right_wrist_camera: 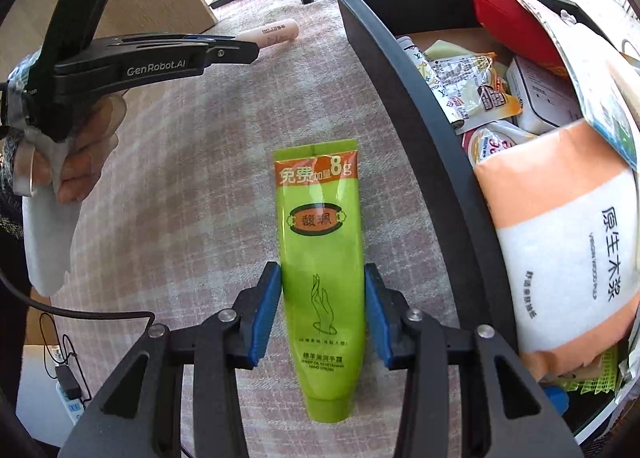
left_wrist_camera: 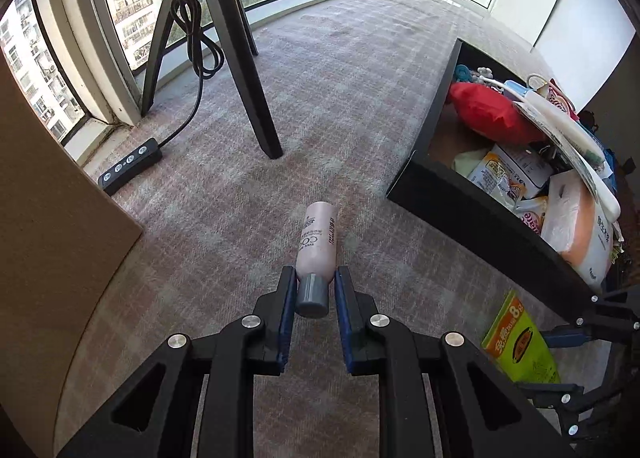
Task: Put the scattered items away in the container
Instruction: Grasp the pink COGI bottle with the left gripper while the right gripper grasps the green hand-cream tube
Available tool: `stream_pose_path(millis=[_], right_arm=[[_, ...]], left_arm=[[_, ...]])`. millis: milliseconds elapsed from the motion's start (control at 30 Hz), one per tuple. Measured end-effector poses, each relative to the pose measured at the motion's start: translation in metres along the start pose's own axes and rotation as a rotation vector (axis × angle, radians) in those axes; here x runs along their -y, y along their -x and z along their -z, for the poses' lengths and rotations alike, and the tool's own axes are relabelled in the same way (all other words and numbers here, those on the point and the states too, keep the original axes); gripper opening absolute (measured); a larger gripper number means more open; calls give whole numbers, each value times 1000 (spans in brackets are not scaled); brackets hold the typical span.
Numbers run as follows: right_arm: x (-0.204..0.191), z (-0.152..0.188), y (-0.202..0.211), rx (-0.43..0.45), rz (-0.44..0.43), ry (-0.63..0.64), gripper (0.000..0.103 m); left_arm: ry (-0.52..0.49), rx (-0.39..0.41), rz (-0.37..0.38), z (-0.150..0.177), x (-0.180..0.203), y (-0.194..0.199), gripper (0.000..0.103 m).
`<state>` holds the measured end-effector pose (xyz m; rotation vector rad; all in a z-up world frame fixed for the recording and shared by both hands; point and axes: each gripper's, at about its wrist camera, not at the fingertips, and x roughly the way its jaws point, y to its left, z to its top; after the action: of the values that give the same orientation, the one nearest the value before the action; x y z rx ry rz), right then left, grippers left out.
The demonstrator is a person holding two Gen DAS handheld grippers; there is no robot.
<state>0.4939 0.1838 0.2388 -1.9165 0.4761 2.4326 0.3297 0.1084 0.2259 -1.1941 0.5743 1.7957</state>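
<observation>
Reaching low over the carpet (left_wrist_camera: 340, 106), the left tongs (left_wrist_camera: 312, 294) flank a pink bottle's (left_wrist_camera: 316, 238) grey cap, pads touching it. The right tongs (right_wrist_camera: 322, 298) straddle a green hand-cream tube (right_wrist_camera: 320, 242), spread, not clamping. Only the right wrist view shows the person's hand (right_wrist_camera: 80, 154). The black container (right_wrist_camera: 420, 130) sits at three o'clock, crowded with packets.

The green tube (right_wrist_camera: 322, 258) reads "8g" and "HAND CREAM"; the left gripper (right_wrist_camera: 256, 52) reads "GenRobot.AI".

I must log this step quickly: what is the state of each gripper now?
Left gripper: closed on the pink bottle, at its grey cap.
Right gripper: pads around the green hand cream tube; grip cannot be told.
</observation>
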Motion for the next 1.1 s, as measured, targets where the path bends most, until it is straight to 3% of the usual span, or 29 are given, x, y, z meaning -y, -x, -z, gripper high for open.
stream_pose_path(millis=[67,100,133,167,200,400,433,467,567,600,733,800,933,1000,1033,1100], right_arm=[[1,0,4,7,-22,-23,38],[4,11,7,11,-29,-31,29],[3,14,10,9,-29,-30,12],[12,20,13,16,-40,-40,10],[11,33,15,14,-34,-40,10],[14,22,9,17,15,5,15],[14,21,6,16,22,5,18],[14,21,3,10,28,5,21],[14,18,0,10,26,12,22],[13,17,0,8,23,16,22],[15,14,-5,-40,-12,33,35],[14,15,-5,-33,6,49,34],[8,18,-3,-3,40,63,31],[6,21,-2,11,39,63,24],[5,23,-2,10,24,62,6],[4,25,0,11,20,54,8]], left_arm=[[15,11,10,2,0,9,18],[17,13,14,1,1,11,18],[17,17,4,0,-1,14,18],[13,20,-4,0,0,16,18],[6,21,-9,0,1,17,17],[-7,13,-30,-1,3,11,15],[-10,8,-34,-2,3,10,11],[-11,-4,-37,-3,4,7,0],[-1,-39,-52,-8,5,-10,2],[-2,-14,-56,-11,6,-11,6],[13,-21,-31,-26,6,-20,10],[1,-31,-59,-31,9,-27,18],[-30,-70,-73,-31,18,-43,19],[-12,-55,-66,-29,17,-43,19],[2,-54,-60,-27,15,-41,19],[31,-56,-48,-24,10,-38,19]])
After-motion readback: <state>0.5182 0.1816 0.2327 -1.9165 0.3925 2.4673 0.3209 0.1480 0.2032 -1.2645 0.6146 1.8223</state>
